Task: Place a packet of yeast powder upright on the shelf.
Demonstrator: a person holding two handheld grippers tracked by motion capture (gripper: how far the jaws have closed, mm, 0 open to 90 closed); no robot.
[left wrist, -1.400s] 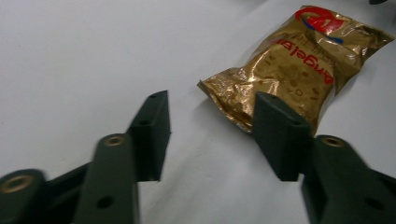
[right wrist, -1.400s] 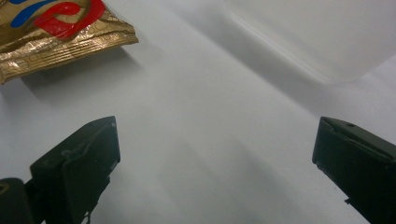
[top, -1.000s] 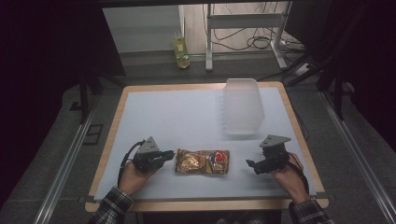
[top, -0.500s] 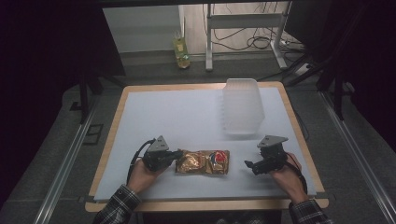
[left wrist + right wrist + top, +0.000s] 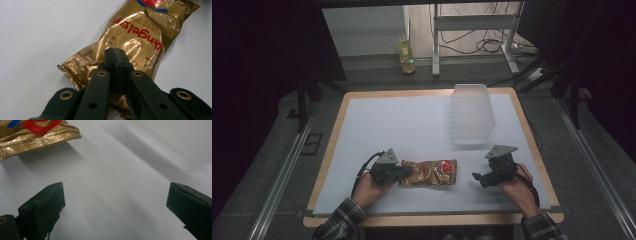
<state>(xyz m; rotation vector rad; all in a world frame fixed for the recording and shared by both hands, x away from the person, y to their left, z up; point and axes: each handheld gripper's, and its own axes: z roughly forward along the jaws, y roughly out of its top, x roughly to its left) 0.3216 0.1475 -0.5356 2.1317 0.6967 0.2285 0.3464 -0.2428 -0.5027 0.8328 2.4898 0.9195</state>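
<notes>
Gold foil snack bag (image 5: 428, 172) lies flat on the white table surface (image 5: 402, 130), near the front edge, between the two grippers. Red and blue print on its right half; red lettering along its length, seen in the left gripper view (image 5: 136, 27).

Left gripper (image 5: 404, 172): at the bag's left end. In the left gripper view (image 5: 113, 53) the jaws are pressed together, tips over the crinkled end of the foil. Whether any foil is caught between them: cannot tell. Held by the person's left hand (image 5: 367, 187), plaid sleeve (image 5: 339, 222) at the table edge.

Right gripper (image 5: 477, 176): just right of the bag, apart from it. In the right gripper view (image 5: 113, 200) the jaws are spread wide over bare table; the bag's sealed end (image 5: 37, 135) sits at upper left.

Clear plastic container (image 5: 470, 114): on the table behind the right gripper, toward the far right corner. Translucent, ribbed walls, looks like a stack of nested tubs. Contents: none visible through the walls. Its edge (image 5: 175, 142) appears in the right gripper view.

Off the table, on the floor beyond: a yellow-green bottle (image 5: 406, 56).
</notes>
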